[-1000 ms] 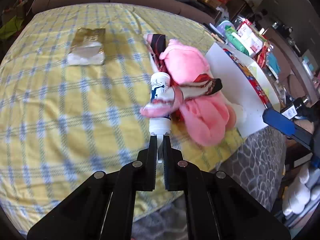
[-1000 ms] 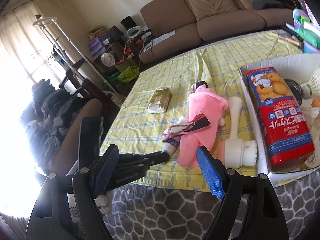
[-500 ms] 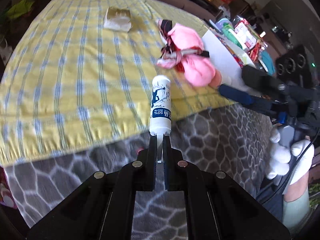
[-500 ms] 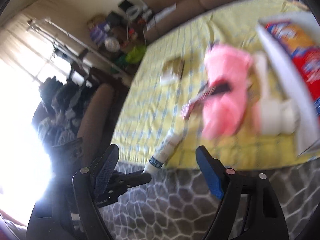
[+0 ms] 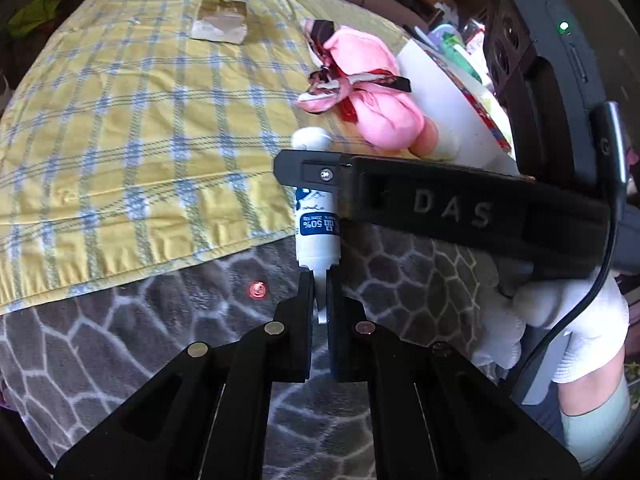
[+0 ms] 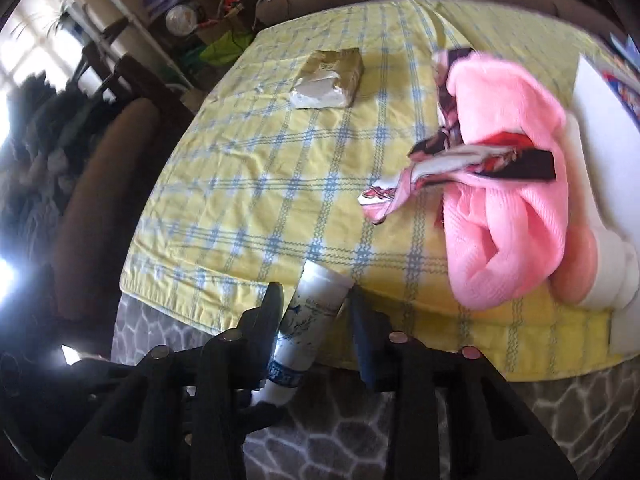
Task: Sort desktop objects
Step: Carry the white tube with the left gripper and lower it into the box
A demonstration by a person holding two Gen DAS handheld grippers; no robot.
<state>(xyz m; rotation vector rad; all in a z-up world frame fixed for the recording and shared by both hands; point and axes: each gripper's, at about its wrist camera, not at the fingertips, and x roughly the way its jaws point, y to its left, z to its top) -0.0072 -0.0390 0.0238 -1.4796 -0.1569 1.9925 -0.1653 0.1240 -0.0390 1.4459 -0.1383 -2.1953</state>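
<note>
The left gripper (image 5: 319,288) has carried the white tube (image 5: 316,216) off the yellow checked table (image 5: 120,128) to hang past its near edge, fingers clamped on the flat crimped end. The right gripper (image 6: 314,308), wide a second ago, is closing around the tube's body (likely a handover). Tube: white, blue label band, rounded cap.

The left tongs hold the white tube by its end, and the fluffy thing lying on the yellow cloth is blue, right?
Not quite. The fluffy thing is pink, not blue, as the right wrist view shows. The rest holds: the left tongs grip the white tube by its end, and the fluffy thing lies on the yellow cloth.
</note>
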